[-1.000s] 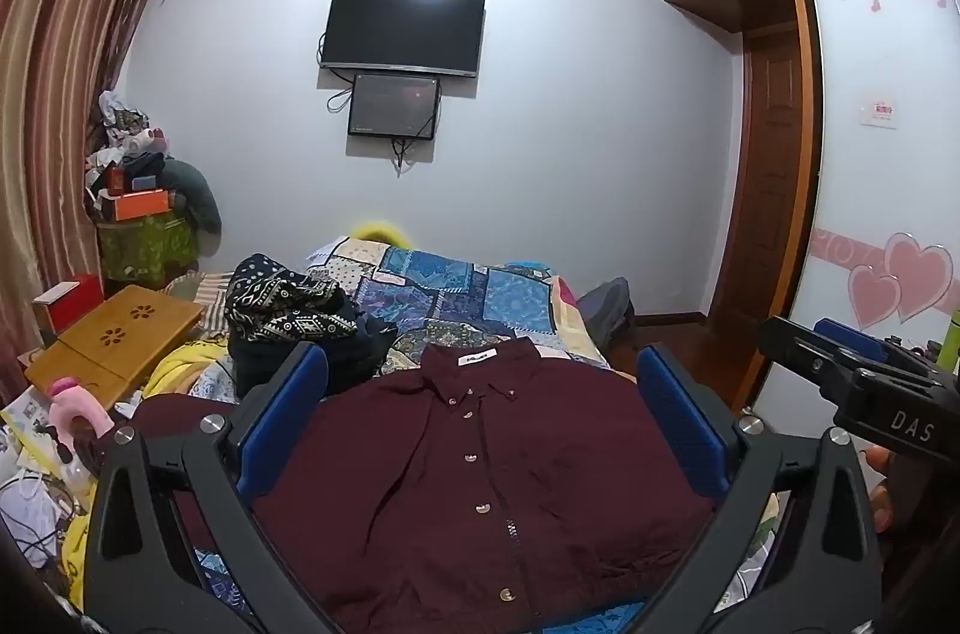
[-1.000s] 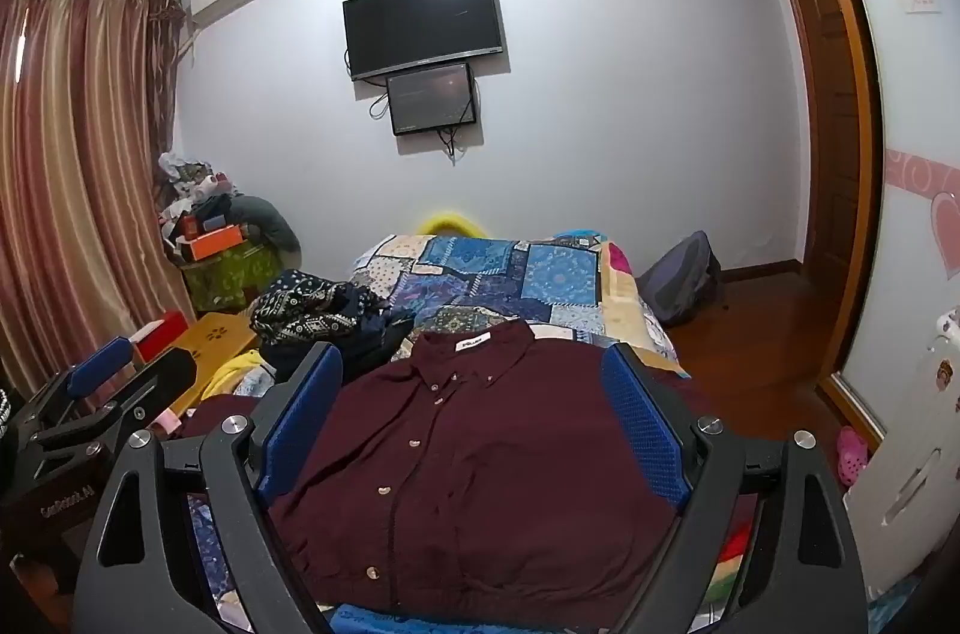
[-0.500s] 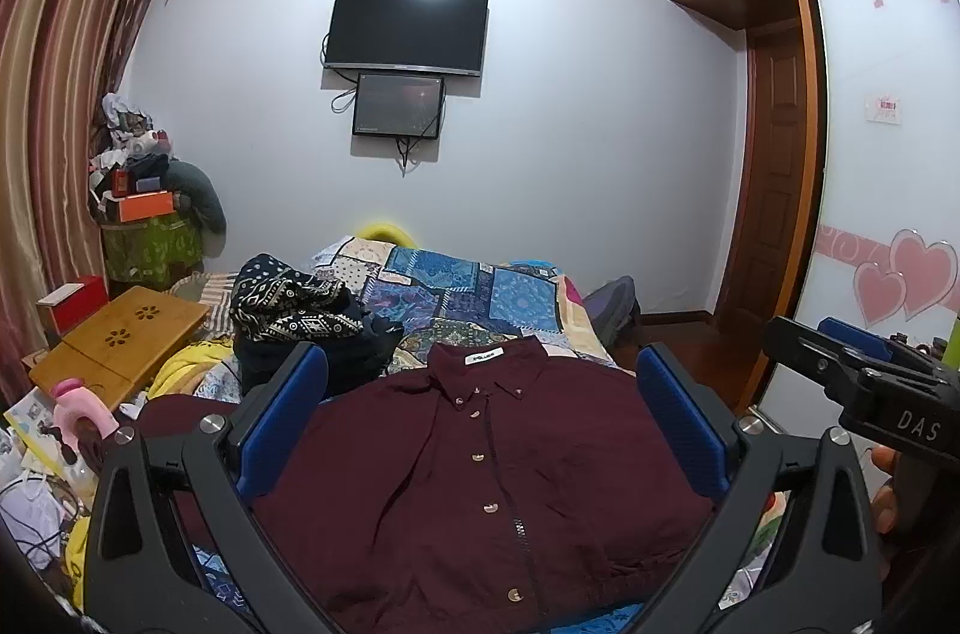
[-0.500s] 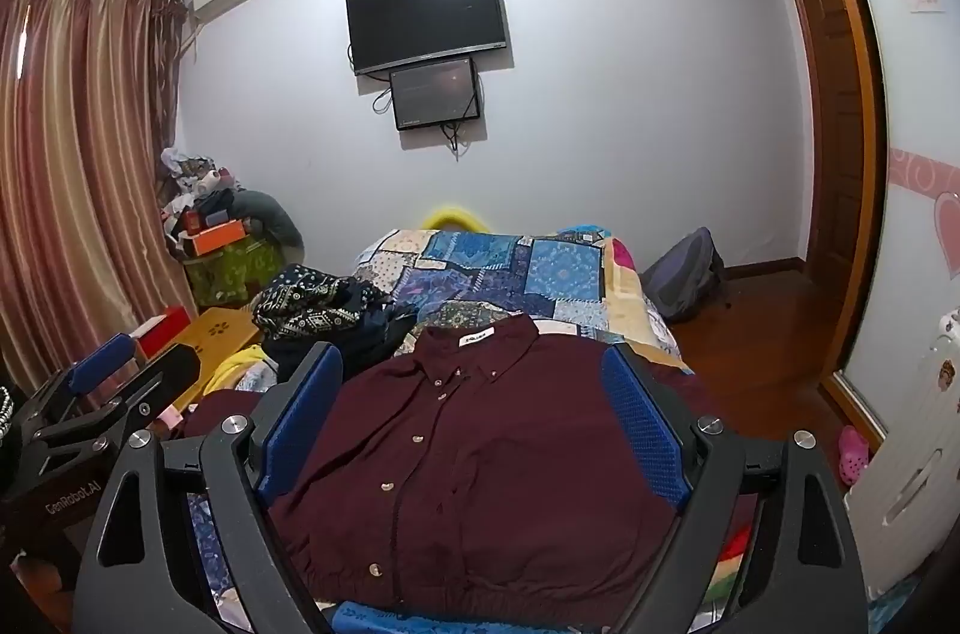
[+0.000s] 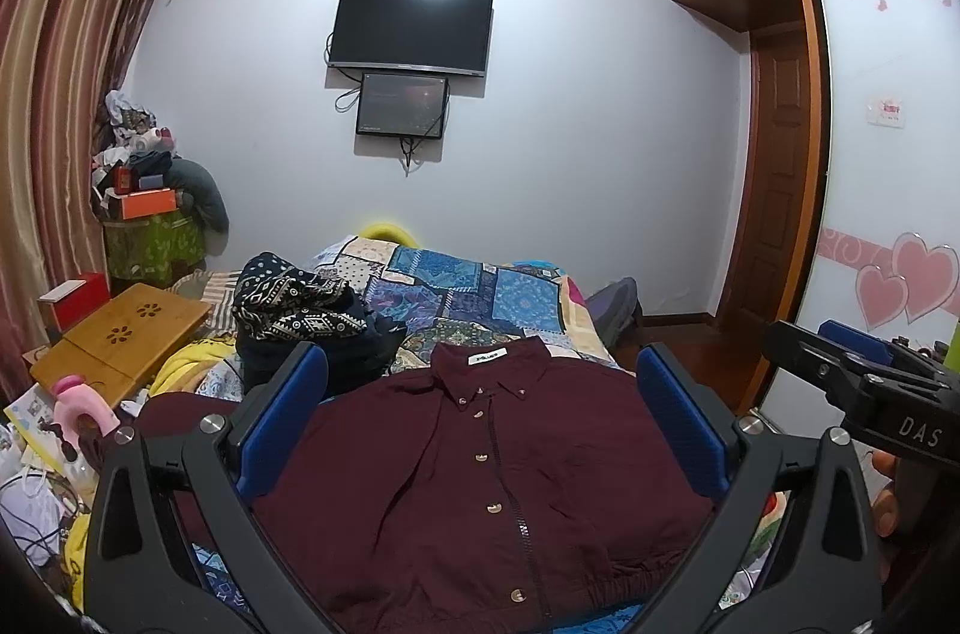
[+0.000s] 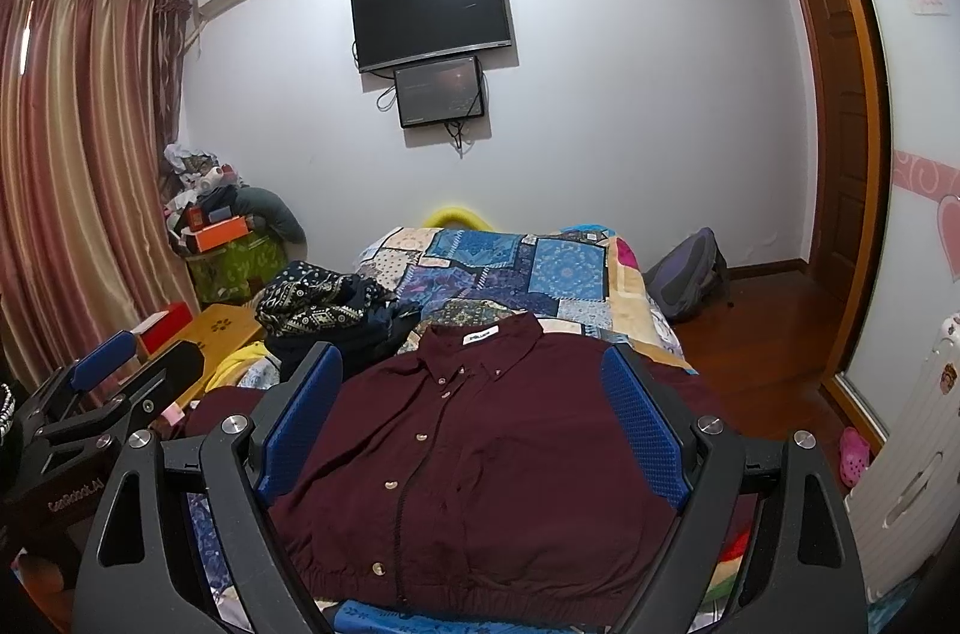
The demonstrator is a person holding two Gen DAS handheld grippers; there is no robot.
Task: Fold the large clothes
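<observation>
Lying face up and buttoned on the patchwork quilt (image 5: 474,286) of the bed, collar toward the far wall and elastic hem toward the camera, the maroon button-up shirt (image 5: 480,478) is spread flat, presumably so that its sleeves and sides can be folded inward cleanly. The left claw (image 5: 480,430) and right claw (image 6: 474,424) both hover released above the hem end, blue pads spread wide and gripping nothing, likely held there to pick grasp points. A heap of dark patterned clothes (image 5: 300,310) sits beside the shirt's left shoulder, apparently waiting.
</observation>
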